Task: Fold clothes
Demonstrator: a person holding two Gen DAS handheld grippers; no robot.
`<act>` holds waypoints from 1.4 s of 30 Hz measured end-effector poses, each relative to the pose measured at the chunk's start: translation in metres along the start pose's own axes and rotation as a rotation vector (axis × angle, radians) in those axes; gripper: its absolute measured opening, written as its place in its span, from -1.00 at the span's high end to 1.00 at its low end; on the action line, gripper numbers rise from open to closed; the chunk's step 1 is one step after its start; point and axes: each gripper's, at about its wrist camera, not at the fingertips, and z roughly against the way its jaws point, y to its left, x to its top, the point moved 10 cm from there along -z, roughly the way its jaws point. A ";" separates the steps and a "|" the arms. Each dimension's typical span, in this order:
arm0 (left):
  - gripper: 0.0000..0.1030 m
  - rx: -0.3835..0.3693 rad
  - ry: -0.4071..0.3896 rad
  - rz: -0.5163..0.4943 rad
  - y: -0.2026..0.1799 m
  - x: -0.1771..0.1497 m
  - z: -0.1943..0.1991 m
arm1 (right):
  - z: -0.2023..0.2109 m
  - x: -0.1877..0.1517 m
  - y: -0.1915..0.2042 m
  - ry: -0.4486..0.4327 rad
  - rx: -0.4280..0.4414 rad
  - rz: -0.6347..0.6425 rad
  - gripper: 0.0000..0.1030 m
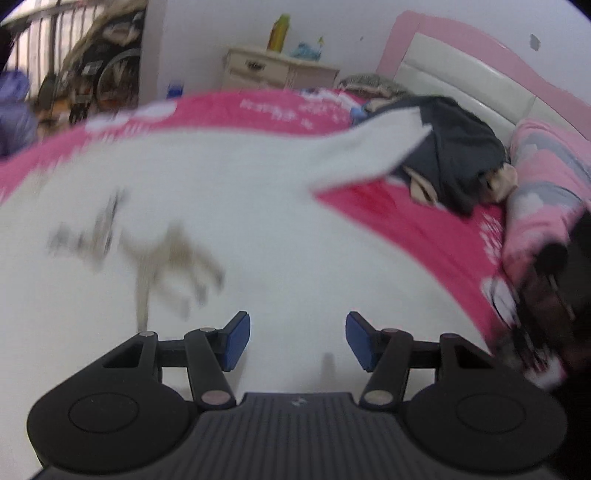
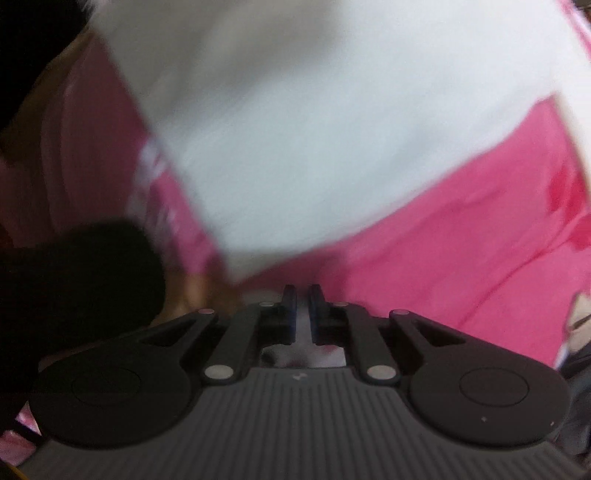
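Note:
A white shirt [image 1: 229,206] with a blurred brown and grey print lies spread on the pink bedspread [image 1: 417,221], one sleeve [image 1: 373,147] pointing to the far right. My left gripper [image 1: 297,328] hovers over the shirt's near part, open wide, with nothing between its blue pads [image 1: 238,338]. In the right wrist view a corner of the white shirt [image 2: 314,129] fills the upper middle. My right gripper [image 2: 303,295] sits just below that corner, over the pink bedspread [image 2: 443,266], jaws almost together. A thin pale strip shows in the gap; what it is stays unclear. Both views are motion-blurred.
A dark garment pile [image 1: 458,147] lies at the bed's far right, beside a pink and grey pillow [image 1: 543,188] and a pink headboard [image 1: 461,48]. A cream nightstand [image 1: 273,70] holds a yellow bottle [image 1: 279,33]. A dark sleeve [image 2: 74,280] is at the left.

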 end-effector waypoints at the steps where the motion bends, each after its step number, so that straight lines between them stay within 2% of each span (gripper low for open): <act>1: -0.14 -0.002 0.025 0.016 -0.001 -0.014 0.005 | 0.008 0.011 -0.004 -0.050 0.002 -0.025 0.85; 4: -0.14 -0.029 0.097 0.066 -0.008 -0.051 0.017 | 0.023 0.045 -0.002 -0.210 0.027 -0.042 0.82; 6: -0.14 -0.016 0.123 0.064 -0.014 -0.072 0.021 | 0.016 0.053 0.004 -0.238 0.012 -0.013 0.79; 9: -0.14 0.015 0.116 0.079 -0.019 -0.095 0.028 | -0.016 0.032 0.008 -0.173 -0.002 0.056 0.75; 11: -0.15 0.027 0.118 0.065 -0.024 -0.106 0.036 | -0.016 0.015 0.009 -0.179 0.003 0.085 0.75; 13: -0.15 0.034 0.132 0.038 -0.028 -0.115 0.045 | -0.014 -0.001 0.008 -0.088 0.054 0.075 0.75; 15: -0.15 0.040 0.150 0.022 -0.029 -0.122 0.053 | -0.001 -0.012 0.009 -0.015 0.050 0.098 0.74; 17: -0.14 0.049 0.148 0.019 -0.027 -0.122 0.061 | 0.011 -0.008 -0.004 -0.002 0.006 0.095 0.73; 18: -0.14 0.061 0.129 0.017 -0.024 -0.118 0.065 | 0.020 0.001 -0.011 -0.031 0.005 0.061 0.68; 19: -0.14 0.083 0.094 0.012 -0.019 -0.112 0.068 | 0.027 0.013 -0.017 -0.085 0.019 0.022 0.59; 21: -0.14 0.110 0.079 0.039 -0.010 -0.111 0.067 | 0.041 0.038 -0.028 -0.194 0.046 -0.051 0.45; 24: -0.13 0.146 0.067 0.088 0.004 -0.114 0.064 | 0.039 0.072 -0.034 -0.332 0.062 -0.094 0.23; 25: -0.12 0.159 0.063 0.104 0.008 -0.115 0.063 | 0.034 0.081 -0.037 -0.350 0.053 -0.111 0.22; 26: -0.12 0.171 0.059 0.120 0.013 -0.116 0.063 | 0.025 0.084 -0.035 -0.342 0.057 -0.127 0.22; 28: -0.12 0.195 0.050 0.152 0.022 -0.117 0.061 | 0.004 0.068 -0.029 -0.249 0.073 -0.139 0.22; 32: -0.12 0.208 0.077 0.216 0.028 -0.137 0.091 | 0.004 0.016 -0.025 -0.083 0.101 -0.069 0.21; 34: -0.12 0.225 0.060 0.236 0.035 -0.136 0.104 | 0.014 0.008 -0.032 -0.050 0.095 -0.073 0.21; 36: -0.13 0.252 -0.002 0.221 0.048 -0.120 0.109 | 0.026 0.017 -0.049 -0.086 0.021 -0.084 0.21; 39: -0.13 0.263 -0.084 0.248 0.071 -0.087 0.094 | 0.039 0.055 -0.076 -0.232 -0.032 -0.189 0.21; 41: -0.13 0.267 -0.081 0.283 0.084 -0.084 0.077 | 0.030 0.075 -0.088 -0.296 -0.027 -0.293 0.21; 42: -0.12 0.269 -0.076 0.302 0.090 -0.084 0.067 | 0.019 0.080 -0.089 -0.301 -0.030 -0.326 0.21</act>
